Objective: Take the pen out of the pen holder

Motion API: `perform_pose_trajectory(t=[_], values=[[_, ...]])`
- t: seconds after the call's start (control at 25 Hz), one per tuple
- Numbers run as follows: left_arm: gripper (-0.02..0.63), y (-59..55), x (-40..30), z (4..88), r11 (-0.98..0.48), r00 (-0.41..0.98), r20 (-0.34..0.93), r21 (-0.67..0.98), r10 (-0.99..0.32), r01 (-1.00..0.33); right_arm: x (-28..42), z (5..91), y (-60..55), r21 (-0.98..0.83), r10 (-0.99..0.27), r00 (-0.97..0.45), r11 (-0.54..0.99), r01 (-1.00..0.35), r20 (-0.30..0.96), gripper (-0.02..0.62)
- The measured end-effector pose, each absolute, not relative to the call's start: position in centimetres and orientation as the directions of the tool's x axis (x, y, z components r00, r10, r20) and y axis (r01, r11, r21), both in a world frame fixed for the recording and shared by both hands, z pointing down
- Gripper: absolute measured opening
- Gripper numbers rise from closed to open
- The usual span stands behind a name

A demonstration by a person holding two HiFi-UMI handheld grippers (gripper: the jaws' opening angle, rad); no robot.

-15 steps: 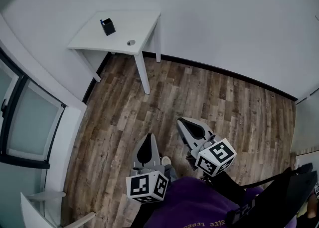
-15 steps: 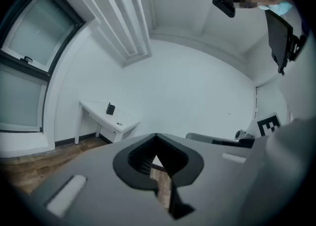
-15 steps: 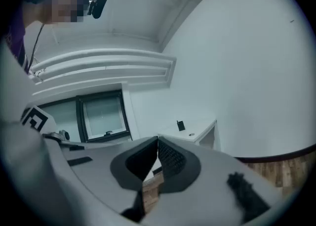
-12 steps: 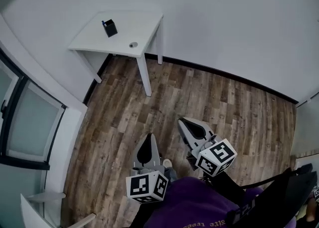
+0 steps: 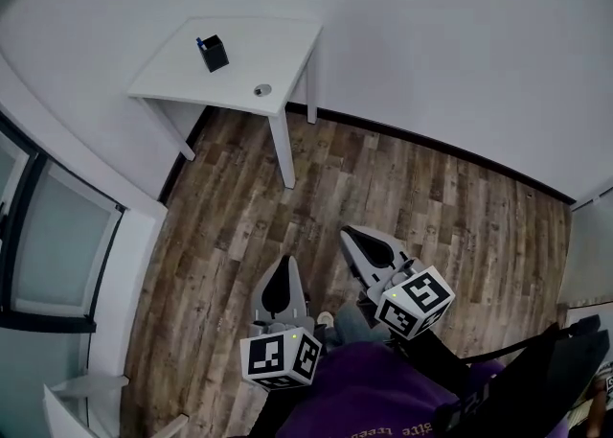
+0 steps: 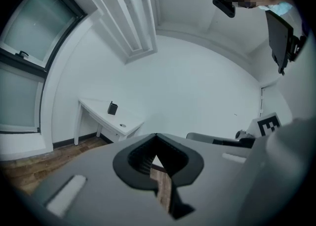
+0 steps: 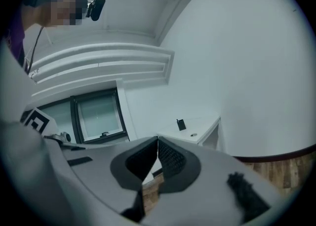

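Left gripper (image 5: 284,261) and right gripper (image 5: 347,233) both pinched shut, empty, well apart from the table (image 5: 273,48), where the pen (image 5: 199,43), seemingly a light, stiff, slick stick, pokes from the pen holder (image 5: 215,55): pinch its exposed top.

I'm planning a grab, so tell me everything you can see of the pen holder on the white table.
The pen holder is a small, dark, boxy cup standing upright on the white table, toward its left side. A blue-tipped pen pokes from its top. Nothing else touches it. Its material can't be told from this far.
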State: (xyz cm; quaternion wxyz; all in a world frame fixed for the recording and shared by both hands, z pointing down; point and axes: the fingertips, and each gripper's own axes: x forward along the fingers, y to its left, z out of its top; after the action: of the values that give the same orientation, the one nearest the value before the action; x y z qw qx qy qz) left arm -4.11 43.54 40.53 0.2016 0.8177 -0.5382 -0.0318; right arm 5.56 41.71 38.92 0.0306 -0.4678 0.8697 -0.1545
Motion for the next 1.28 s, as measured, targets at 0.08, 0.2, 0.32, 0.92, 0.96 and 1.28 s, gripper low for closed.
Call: perform_pose_trajectory(t=[0.08, 0.2, 0.32, 0.92, 0.96, 1.28], values=[[0.005, 42.6, -4.2, 41.0, -0.333, 0.418, 0.179, 0.367, -0.891, -0.868, 5.6, 39.2, 40.8, -0.300, -0.824, -0.558, 0.509, -0.806, 0.101, 0.012], [0.005, 41.0, -4.6, 41.5, -0.314, 0.405, 0.194, 0.374, -0.894, -0.873, 5.9, 39.9, 39.2, -0.306, -0.826, -0.552, 0.500, -0.810, 0.114, 0.011], [0.005, 38.9, -4.4, 41.9, -0.304, 0.395, 0.199, 0.371, -0.897, -0.877, 6.5, 40.4, 36.8, -0.303, -0.825, -0.553, 0.500, -0.811, 0.118, 0.012], [0.005, 23.9, -2.7, 40.0, -0.199, 0.273, 0.174, 0.353, -0.946, -0.914, 7.6, 38.3, 20.2, -0.284, -0.737, -0.668, 0.622, -0.729, 0.101, 0.012], [0.005, 22.9, -2.7, 39.9, -0.189, 0.263, 0.173, 0.352, -0.949, -0.917, 7.6, 38.2, 19.3, -0.283, -0.730, -0.675, 0.629, -0.724, 0.102, 0.012], [0.005, 17.2, -1.5, 39.9, -0.154, 0.221, 0.165, 0.344, -0.961, -0.926, 8.6, 38.2, 13.3, -0.282, -0.695, -0.713, 0.669, -0.688, 0.091, 0.012]])
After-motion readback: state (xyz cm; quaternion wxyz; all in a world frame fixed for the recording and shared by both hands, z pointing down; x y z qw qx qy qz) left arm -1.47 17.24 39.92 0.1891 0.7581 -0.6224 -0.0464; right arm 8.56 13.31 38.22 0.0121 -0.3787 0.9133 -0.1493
